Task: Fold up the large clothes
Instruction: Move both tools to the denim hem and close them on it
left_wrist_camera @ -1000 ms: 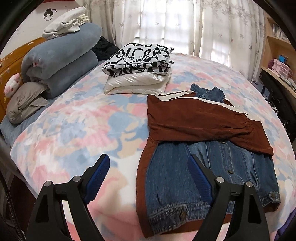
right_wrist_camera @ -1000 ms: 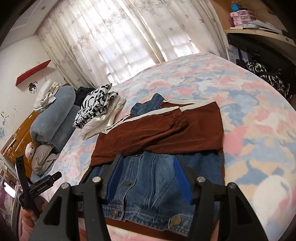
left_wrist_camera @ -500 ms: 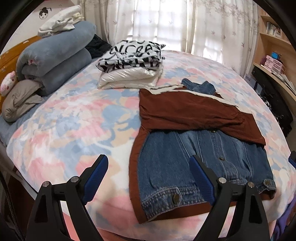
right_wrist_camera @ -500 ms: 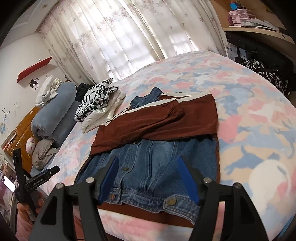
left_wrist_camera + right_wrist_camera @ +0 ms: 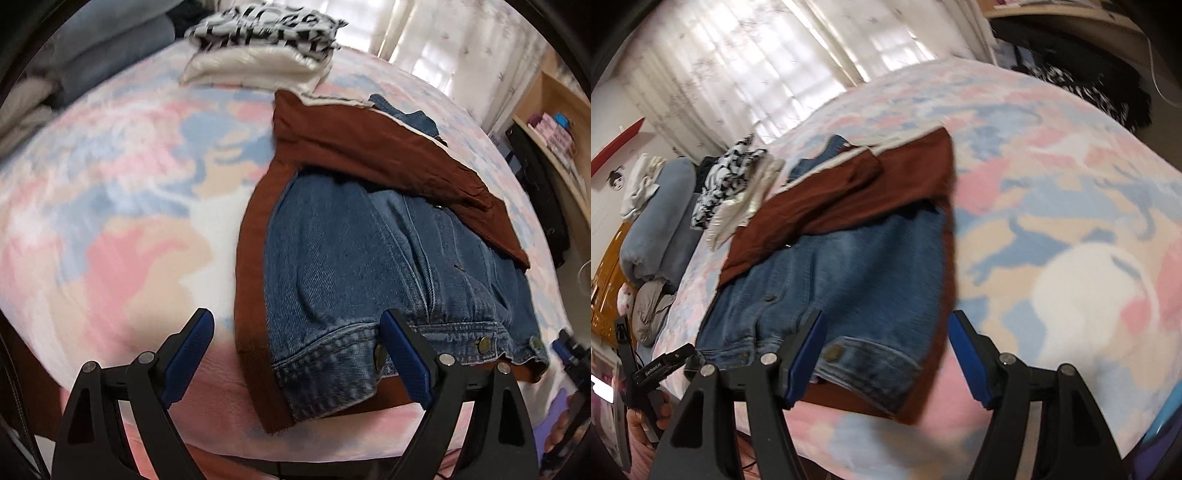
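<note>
Denim and rust-brown cloth fill both views now: I have brought both claws down and in toward the jacket, which lies on the bed with its sleeves crossed over the chest. To me that means the bottom-hem fold is next. My left claw is spread wide, holding nothing, straddling the hem's left corner. My right claw is equally spread and empty, framing the hem's right corner.

The left tool hangs wide apart over the denim jacket's hem on the bed.
</note>
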